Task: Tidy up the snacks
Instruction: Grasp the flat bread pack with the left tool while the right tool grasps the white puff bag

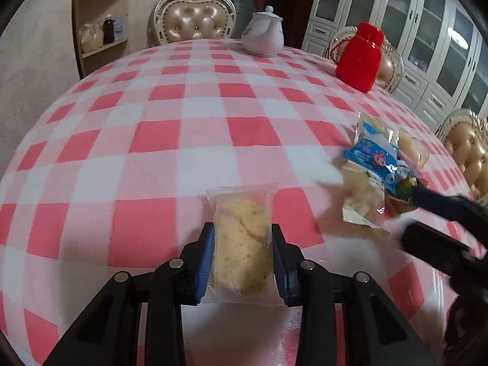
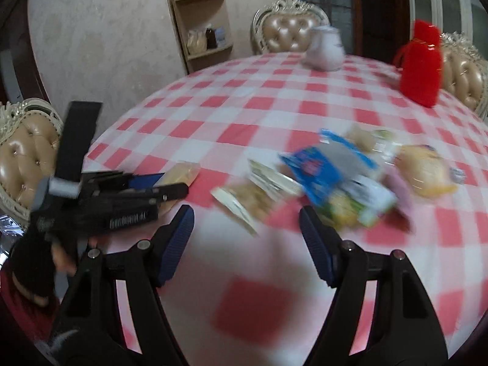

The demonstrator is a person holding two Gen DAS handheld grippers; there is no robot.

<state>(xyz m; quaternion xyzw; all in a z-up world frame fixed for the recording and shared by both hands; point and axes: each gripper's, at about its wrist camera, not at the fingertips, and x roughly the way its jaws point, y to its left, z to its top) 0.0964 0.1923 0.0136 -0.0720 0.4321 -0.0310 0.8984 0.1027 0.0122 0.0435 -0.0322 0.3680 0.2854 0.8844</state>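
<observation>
- A round table (image 1: 189,116) under a pink-and-white checked cloth fills both views
- The left gripper (image 1: 241,244) clamps a clear packet of pale biscuits (image 1: 242,238) between its blue pads, over the table's near edge
- The right gripper (image 2: 247,228) has its fingers apart with nothing between them
- A blurred heap of snack packets (image 2: 329,180) lies on the table just beyond the right gripper
- At the table's far side stand a white teapot (image 1: 263,35) and a red flask (image 1: 360,58)
- Tufted chairs (image 1: 193,21) ring the table; beyond it are a corner shelf (image 1: 102,15) and white cabinets (image 1: 405,21)
</observation>
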